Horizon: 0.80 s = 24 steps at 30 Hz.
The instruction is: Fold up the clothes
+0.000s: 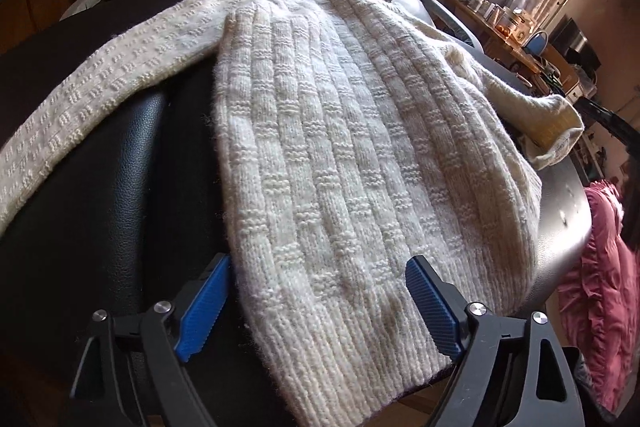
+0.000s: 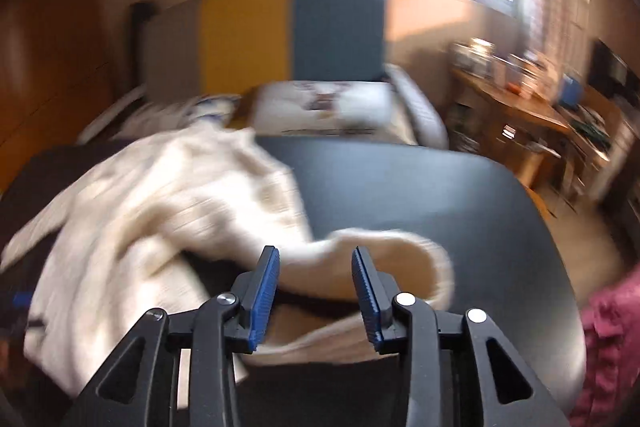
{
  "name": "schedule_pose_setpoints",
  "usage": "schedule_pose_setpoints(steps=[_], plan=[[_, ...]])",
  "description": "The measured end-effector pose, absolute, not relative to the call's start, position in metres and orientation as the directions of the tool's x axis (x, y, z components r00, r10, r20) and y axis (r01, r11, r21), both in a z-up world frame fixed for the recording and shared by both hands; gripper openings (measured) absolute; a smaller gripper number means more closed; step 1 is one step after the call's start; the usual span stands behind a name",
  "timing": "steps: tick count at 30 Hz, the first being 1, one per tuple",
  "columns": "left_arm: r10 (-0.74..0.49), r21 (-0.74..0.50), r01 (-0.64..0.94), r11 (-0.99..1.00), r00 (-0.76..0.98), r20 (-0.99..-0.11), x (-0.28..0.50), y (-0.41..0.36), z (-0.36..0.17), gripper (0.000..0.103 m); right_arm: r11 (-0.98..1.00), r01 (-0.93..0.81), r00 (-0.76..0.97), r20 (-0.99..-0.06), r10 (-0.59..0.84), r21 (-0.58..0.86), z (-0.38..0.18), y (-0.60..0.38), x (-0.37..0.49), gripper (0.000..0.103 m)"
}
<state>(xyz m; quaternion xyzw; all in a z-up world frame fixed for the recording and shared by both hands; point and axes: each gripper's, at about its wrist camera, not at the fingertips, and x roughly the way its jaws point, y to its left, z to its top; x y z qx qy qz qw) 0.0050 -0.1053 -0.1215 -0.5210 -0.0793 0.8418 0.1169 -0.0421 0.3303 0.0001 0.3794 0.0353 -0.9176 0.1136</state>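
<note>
I judge the folding barely begun: my cream knit sweater [image 1: 340, 147] lies spread on the black bench [image 1: 100, 187], one sleeve [image 1: 80, 99] trailing to the left of the frame, the other sleeve's cuff [image 2: 384, 267] loose at the lower centre of the right view. My left tool [image 1: 318, 301] gapes wide, straddling the hem [image 1: 360, 367], gripping nothing. My right tool [image 2: 316, 297] stands half open just before that cuff, empty too.
</note>
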Motion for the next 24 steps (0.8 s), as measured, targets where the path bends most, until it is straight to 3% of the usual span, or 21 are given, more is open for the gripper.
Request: schedule_pose_setpoints(steps=[3, 7, 13, 16, 18, 20, 22, 24], plan=[[0.283, -0.260, -0.113, -0.959, -0.429, -0.858, 0.004, -0.106, -0.122, 0.090, -0.910, 0.408, -0.558, -0.768, -0.315, 0.077, -0.025, 0.287, -0.028, 0.038], [0.293, -0.279, -0.097, -0.955, -0.432, -0.853, 0.003, -0.108, -0.121, 0.090, -0.881, 0.445, -0.373, -0.862, -0.343, 0.158, -0.074, 0.261, -0.046, 0.038], [0.291, -0.272, -0.107, -0.956, -0.427, -0.856, -0.006, -0.108, -0.123, 0.091, -0.888, 0.424, -0.349, -0.872, -0.345, 0.181, -0.089, 0.265, -0.079, 0.041], [0.288, -0.266, -0.111, -0.958, -0.425, -0.858, -0.007, -0.106, -0.124, 0.094, -0.880, 0.439, -0.287, -0.899, -0.331, 0.183, -0.100, 0.264, -0.092, 0.056], [0.284, -0.261, -0.113, -0.959, -0.424, -0.860, -0.007, -0.104, -0.124, 0.096, -0.862, 0.466, -0.267, -0.898, -0.350, 0.198, -0.103, 0.258, -0.092, 0.079], [0.279, -0.255, -0.114, -0.960, -0.423, -0.862, -0.006, -0.103, -0.125, 0.096, -0.854, 0.489, -0.240, -0.914, -0.328, 0.178, -0.104, 0.249, -0.088, 0.089], [0.277, -0.253, -0.113, -0.961, -0.424, -0.862, -0.006, -0.102, -0.125, 0.097, -0.853, 0.507, -0.238, -0.932, -0.275, 0.122, -0.104, 0.239, -0.083, 0.089], [0.282, -0.259, -0.112, -0.959, -0.424, -0.861, -0.006, -0.103, -0.124, 0.097, -0.865, 0.489, -0.244, -0.935, -0.258, 0.111, -0.101, 0.236, -0.080, 0.074]])
